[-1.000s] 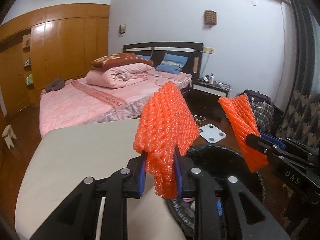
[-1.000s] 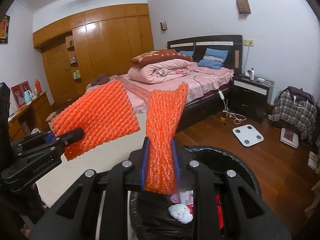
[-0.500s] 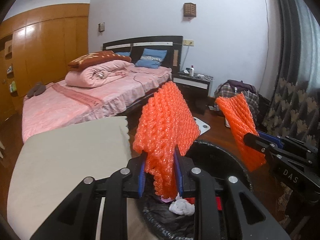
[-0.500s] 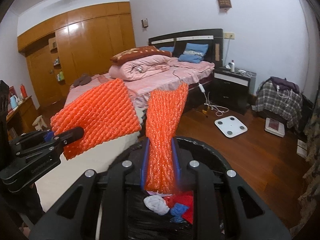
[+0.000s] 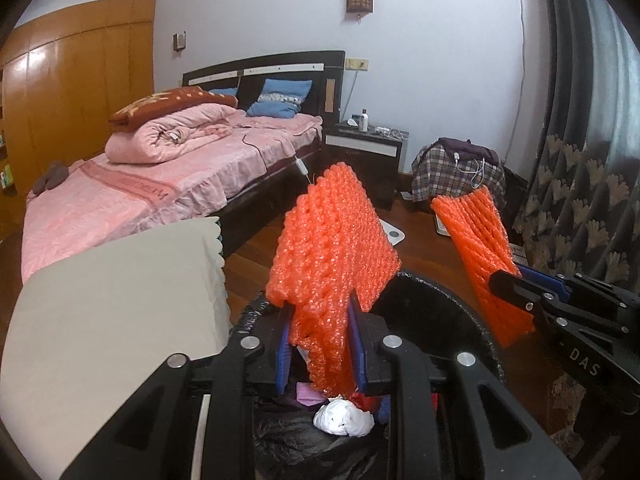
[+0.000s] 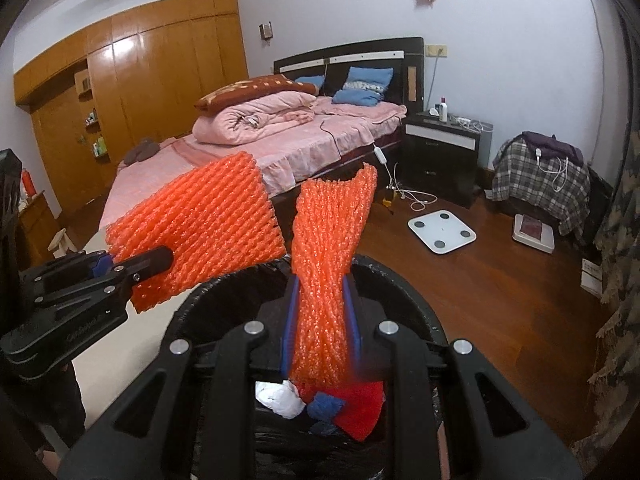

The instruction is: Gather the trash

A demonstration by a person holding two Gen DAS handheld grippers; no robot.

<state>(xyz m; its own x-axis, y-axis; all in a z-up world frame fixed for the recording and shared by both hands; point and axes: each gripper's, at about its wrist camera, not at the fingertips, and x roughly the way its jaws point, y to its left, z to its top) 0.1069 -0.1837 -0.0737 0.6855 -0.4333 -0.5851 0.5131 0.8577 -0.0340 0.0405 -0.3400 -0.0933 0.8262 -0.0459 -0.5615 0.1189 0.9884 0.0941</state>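
My left gripper (image 5: 320, 344) is shut on an orange foam net sleeve (image 5: 334, 248) and holds it above the open black trash bin (image 5: 444, 312). My right gripper (image 6: 320, 320) is shut on a second orange foam net sleeve (image 6: 328, 248), also above the bin (image 6: 404, 300). Each gripper shows in the other's view: the right one (image 5: 520, 292) at the bin's right, the left one (image 6: 132, 268) at its left. Inside the bin lie a white crumpled wad (image 5: 344, 420), red trash (image 6: 360, 404) and a blue scrap (image 6: 326, 406).
A beige-covered table (image 5: 112, 312) stands left of the bin. A pink bed (image 5: 160, 188), a dark nightstand (image 6: 444, 160), a white scale (image 6: 442, 232) on the wood floor and a chair with plaid cloth (image 6: 540, 184) lie beyond. Curtains (image 5: 584, 184) hang at right.
Both grippers have moved forward and right with their foam sleeves, from beside the table to over the bin. The bin's contents have come into view below both.
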